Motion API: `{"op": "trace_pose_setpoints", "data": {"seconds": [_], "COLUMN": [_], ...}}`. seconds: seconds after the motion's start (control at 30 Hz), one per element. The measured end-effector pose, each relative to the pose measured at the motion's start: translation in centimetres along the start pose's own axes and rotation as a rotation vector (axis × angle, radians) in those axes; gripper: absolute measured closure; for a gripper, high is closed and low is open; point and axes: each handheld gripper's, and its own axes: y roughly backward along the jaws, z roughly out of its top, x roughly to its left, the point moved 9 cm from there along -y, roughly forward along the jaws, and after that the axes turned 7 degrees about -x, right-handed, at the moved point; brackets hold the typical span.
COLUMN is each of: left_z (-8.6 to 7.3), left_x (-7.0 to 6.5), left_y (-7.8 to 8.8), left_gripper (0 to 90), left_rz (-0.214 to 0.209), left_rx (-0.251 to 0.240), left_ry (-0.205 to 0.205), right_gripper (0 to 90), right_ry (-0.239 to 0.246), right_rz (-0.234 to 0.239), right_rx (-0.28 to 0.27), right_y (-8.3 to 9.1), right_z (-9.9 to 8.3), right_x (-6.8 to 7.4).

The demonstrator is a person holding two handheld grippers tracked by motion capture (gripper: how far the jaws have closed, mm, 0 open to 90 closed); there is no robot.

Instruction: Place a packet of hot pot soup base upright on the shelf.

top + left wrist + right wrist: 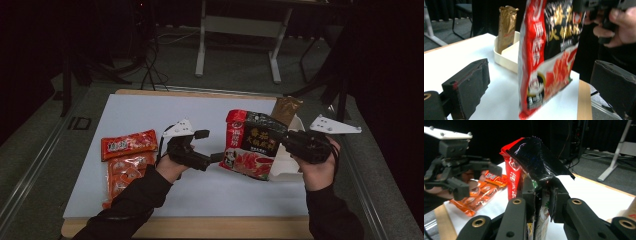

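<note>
- Fingers of my right gripper (541, 202) pinched tight on the top edge of the red-and-black noodle bag (251, 144), so it hangs upright off the table (150, 107), free to carry.
- My left gripper (206, 147) is wide open, nothing between its jaws; the bag sits just past them at its 3 o'clock, only my right has it.
- White tray (285, 162) lies behind the bag at 3 o'clock on the table, a gold pouch (286, 110) propped upright in it.
- Count: one noodle bag, one tray, one gold pouch, two orange snack packs (128, 160) at 9 o'clock, two grippers.
</note>
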Motion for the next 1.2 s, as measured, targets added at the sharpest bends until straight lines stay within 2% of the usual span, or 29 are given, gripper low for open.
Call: {"op": "trace_pose_setpoints", "data": {"seconds": [0.17, 0.27, 0.47, 0.53, 0.6, 0.7, 0.8, 0.87, 1.03, 1.2], "left_z": [-0.9, -1.5, -2.8, -3.5, -4.2, -4.8, -6.0, -6.7, -8.1, -8.7], "left_x": [-0.3, -0.6, -1.1, -1.3, -1.3, -1.4, -1.1, -1.1, -1.3, -1.5], "left_y": [1.1, 1.8, 3.3, 3.9, 4.4, 4.8, 5.4, 5.6, 6.0, 6.4], "left_gripper": [2.7, 2.8, 2.9, 2.9, 2.9, 2.9, 2.9, 2.9, 2.9, 2.9], "left_rz": [0.017, 0.021, 0.021, 0.015, 0.016, 0.018, 0.034, 0.033, 0.036, 0.043], "left_rx": [-0.001, -0.027, -0.022, -0.021, -0.014, -0.017, -0.013, -0.016, 0.011, -0.001], "left_ry": [-0.038, -0.032, -0.049, -0.041, -0.039, -0.026, -0.029, -0.011, -0.027, -0.031], "right_gripper": [77.2, 77.2, 77.3, 77.3, 77.3, 77.3, 77.2, 77.3, 77.3, 77.4], "right_ry": [-0.002, -0.007, 0.011, 0.015, 0.024, 0.030, 0.037, 0.035, 0.045, 0.050], "right_rz": [-0.019, -0.029, -0.071, -0.080, -0.104, -0.109, -0.131, -0.144, -0.180, -0.209], "right_rx": [-0.018, -0.021, -0.029, -0.032, -0.045, -0.056, -0.067, -0.074, -0.076, -0.070], "right_y": [0.1, 0.2, 0.6, 0.7, 1.2, 1.5, 2.0, 2.2, 2.7, 2.9], "right_z": [0.8, 1.2, 2.1, 2.3, 2.9, 3.3, 3.8, 4.1, 4.5, 4.5], "right_x": [-1.0, -1.6, -3.1, -3.4, -4.5, -5.2, -6.3, -7.0, -8.8, -10.3]}}
